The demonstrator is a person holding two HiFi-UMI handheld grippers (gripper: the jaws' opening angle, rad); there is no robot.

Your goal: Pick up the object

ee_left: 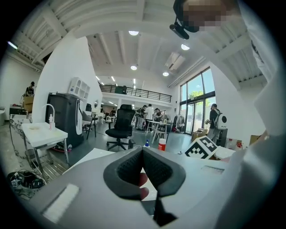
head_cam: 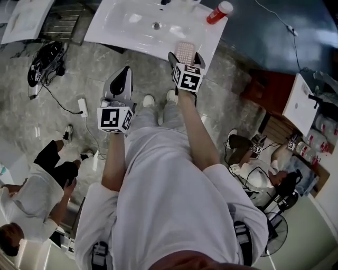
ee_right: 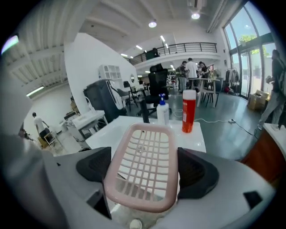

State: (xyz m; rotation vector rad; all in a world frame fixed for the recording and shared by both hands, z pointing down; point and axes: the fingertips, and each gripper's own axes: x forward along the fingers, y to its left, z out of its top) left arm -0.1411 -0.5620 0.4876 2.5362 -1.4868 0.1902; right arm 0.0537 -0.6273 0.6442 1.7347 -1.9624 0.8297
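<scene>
A pink slotted plastic basket [head_cam: 185,51] is between the jaws of my right gripper [head_cam: 186,58], over the near edge of the white sink top [head_cam: 121,29]. In the right gripper view both dark pads [ee_right: 96,163] press on the long sides of the basket [ee_right: 147,147], so my right gripper [ee_right: 146,169] is shut on it. My left gripper [head_cam: 125,71] hangs lower left, over the floor short of the sink top, holding nothing. In the left gripper view its pads [ee_left: 129,170] meet, so my left gripper [ee_left: 143,156] is shut.
A red bottle [head_cam: 218,12] and a white bottle with a blue cap [ee_right: 162,111] stand at the far side of the sink top, past the drain [head_cam: 156,25]. People sit on the floor at left [head_cam: 47,179] and right [head_cam: 259,174]. A power strip [head_cam: 83,107] and cables lie on the floor.
</scene>
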